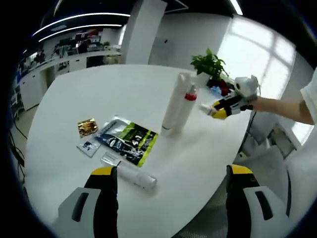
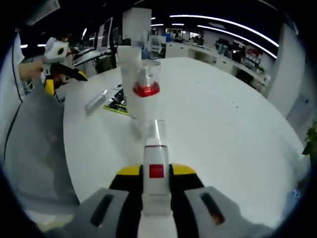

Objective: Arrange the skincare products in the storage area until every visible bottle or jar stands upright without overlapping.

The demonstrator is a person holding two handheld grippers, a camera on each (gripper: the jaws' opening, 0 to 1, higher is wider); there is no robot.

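Right gripper (image 2: 156, 186), closed on a small white tube (image 2: 156, 171) beside two upright bottles (image 1: 178, 106), is mid-placement; upright release on the tabletop (image 1: 124, 84) is required next, while the left gripper (image 1: 173, 173) is held wide above a lying tube (image 1: 133, 176).

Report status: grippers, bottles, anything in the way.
Right gripper shut on small bottle. Left gripper open, above lying tube. Two bottles upright: tall white bottle, red-collared bottle. Sachets flat beside the tube.

A potted plant (image 1: 210, 65) on the white table (image 1: 114, 94).
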